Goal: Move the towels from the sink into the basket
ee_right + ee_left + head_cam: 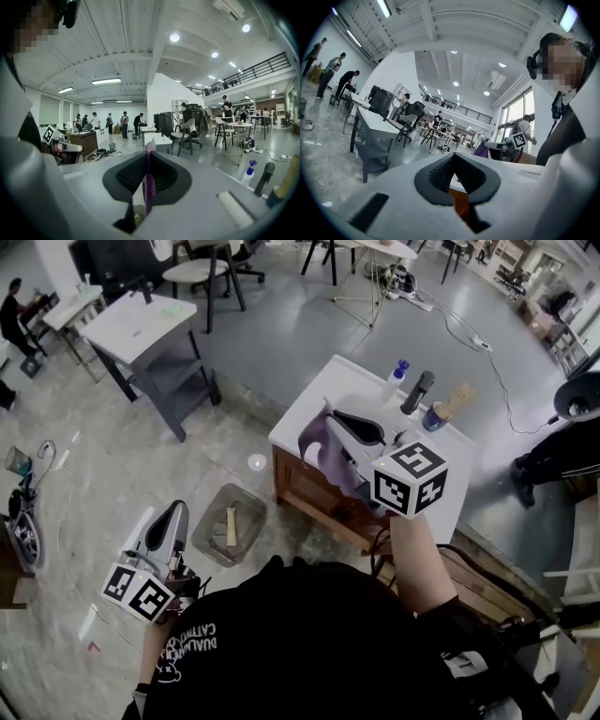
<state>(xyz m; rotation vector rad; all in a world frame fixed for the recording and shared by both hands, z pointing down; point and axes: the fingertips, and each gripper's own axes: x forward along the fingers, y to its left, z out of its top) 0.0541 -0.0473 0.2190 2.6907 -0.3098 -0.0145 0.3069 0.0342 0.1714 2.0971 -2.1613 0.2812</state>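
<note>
A purple towel (320, 450) hangs from my right gripper (331, 420), which is shut on it above the front left corner of the white sink counter (361, 381). In the right gripper view a thin fold of the towel (149, 180) is pinched between the dark pads of that gripper (149, 153). My left gripper (171, 525) is held low at the left over the floor, jaws together with nothing between them. The grey basket (247, 494) stands on the floor between the left gripper and the wooden cabinet (302, 486), with a beige item inside. The left gripper view shows the towel (481, 150) in the distance.
On the counter stand a black faucet (417, 392), a spray bottle (397, 377) and a cup with a brush (442, 412). A grey table (141, 329) stands at the back left. A person in black (567, 451) is at the right, with cables (469, 334) on the floor behind the sink.
</note>
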